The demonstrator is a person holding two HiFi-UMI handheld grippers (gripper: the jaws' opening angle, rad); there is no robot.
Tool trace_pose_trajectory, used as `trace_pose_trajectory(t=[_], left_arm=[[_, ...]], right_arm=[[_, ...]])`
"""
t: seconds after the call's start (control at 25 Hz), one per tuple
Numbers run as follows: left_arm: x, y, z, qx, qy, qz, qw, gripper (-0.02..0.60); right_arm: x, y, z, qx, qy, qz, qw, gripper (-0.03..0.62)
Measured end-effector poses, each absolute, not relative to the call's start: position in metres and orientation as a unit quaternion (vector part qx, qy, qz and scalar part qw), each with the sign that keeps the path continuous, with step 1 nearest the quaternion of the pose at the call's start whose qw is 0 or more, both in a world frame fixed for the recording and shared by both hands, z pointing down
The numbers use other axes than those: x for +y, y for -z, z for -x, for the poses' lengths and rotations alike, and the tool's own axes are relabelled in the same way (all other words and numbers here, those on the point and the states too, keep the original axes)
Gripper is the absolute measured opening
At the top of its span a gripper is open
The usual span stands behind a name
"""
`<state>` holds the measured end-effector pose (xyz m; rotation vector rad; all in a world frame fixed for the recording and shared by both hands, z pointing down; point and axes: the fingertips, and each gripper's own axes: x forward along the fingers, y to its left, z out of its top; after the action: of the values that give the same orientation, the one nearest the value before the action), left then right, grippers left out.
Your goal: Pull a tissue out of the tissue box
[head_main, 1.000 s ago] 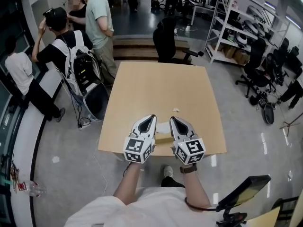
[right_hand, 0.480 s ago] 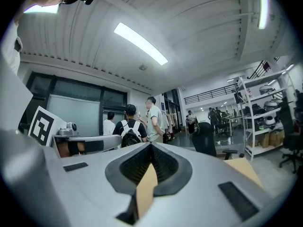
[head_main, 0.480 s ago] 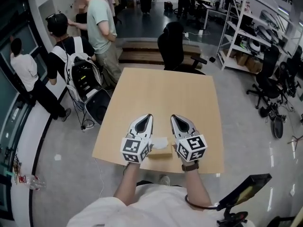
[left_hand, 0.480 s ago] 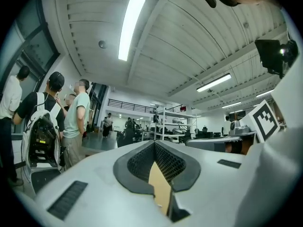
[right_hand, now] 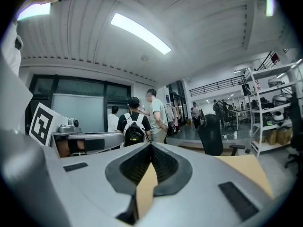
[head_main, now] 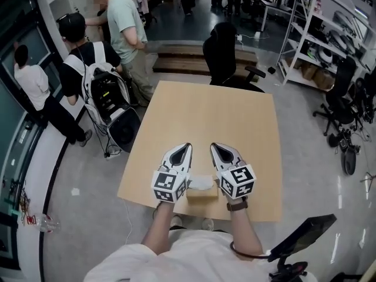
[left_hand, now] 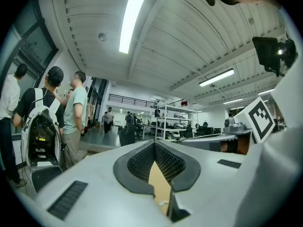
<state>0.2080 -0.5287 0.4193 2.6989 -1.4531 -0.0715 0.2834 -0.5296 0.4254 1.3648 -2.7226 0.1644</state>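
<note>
The small tan cardboard tissue box (head_main: 202,194) sits close to the near edge of the table, with a white tissue (head_main: 201,183) puffed up out of its top, and it shows between the two tools' marker cubes. The left grey two-jaw gripper (head_main: 185,148) and the right grey two-jaw gripper (head_main: 215,147) both have their jaws pressed together on nothing, tips pointing out past the box. I'd worry the box is light: pull with one tool and no hold-down, and the whole box may lift or slide off that edge, or a thin pinch could tear the sheet. The pale square wooden table (head_main: 205,110) is otherwise bare. Beyond it stands a black office chair (head_main: 222,51), white metal shelving (head_main: 317,40) at the right, and people (head_main: 111,28) by the left wall.
</note>
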Motion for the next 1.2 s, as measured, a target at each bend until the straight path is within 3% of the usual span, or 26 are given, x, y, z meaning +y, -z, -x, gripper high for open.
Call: trace_pose_trajectory(t=[1.2], left_arm=[[-0.561,-0.52,-0.185,-0.428,-0.093,-0.892,0.115,0.002]], right_arm=[[-0.55,-0.566,-0.259,-0.881,-0.166,-0.361,0.256,-0.009]])
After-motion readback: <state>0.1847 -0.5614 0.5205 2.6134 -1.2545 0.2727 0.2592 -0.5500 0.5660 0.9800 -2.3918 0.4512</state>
